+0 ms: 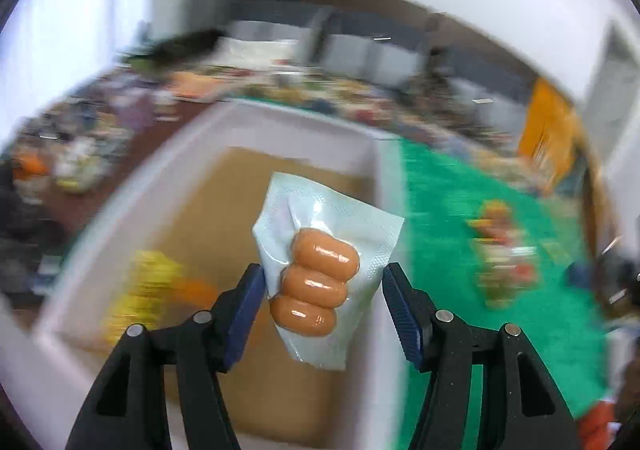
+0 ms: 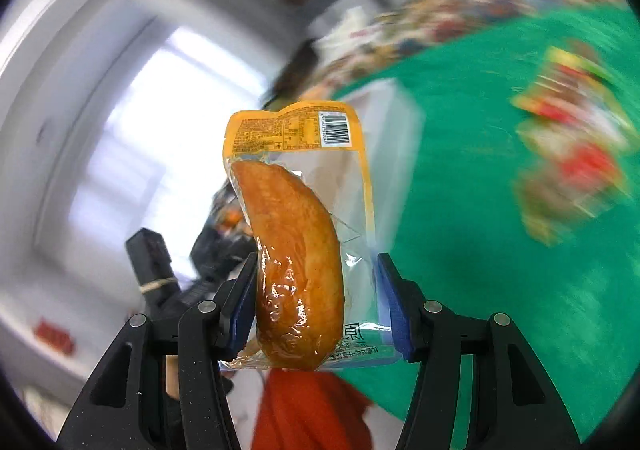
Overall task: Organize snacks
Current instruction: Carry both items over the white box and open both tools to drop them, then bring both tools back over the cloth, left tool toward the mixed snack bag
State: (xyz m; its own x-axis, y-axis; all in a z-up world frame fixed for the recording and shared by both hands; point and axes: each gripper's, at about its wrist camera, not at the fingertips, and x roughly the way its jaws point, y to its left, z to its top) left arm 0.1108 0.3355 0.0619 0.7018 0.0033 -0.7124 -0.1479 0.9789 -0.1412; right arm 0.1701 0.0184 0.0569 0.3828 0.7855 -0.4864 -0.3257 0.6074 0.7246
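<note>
1. Sausage pack (image 1: 320, 274) sits at the centre of the left wrist view, clamped between the blue pads of the left gripper (image 1: 323, 282); the jaws stand moderately wide, pressing its two side edges.
2. Behind it, a white box (image 1: 376, 153) with a brown floor fills the middle of the frame; a blurred yellow packet (image 1: 148, 290) lies inside at lower left.
3. The pack's three sausages stack in a column, each lying crosswise; its long axis runs from lower centre up toward the upper left.
4. Only the right wrist view shows the meat snack (image 2: 296, 242), a curved brown piece in a clear pouch with a yellow top and barcode, gripped at its lower end by the right gripper (image 2: 316, 294), whose jaws are partly closed on it.
5. That pouch stands upright, barcode end at top.
6. Both views show a green cloth (image 2: 460, 169) with blurred red-and-yellow packets (image 2: 572, 153) at the right.
</note>
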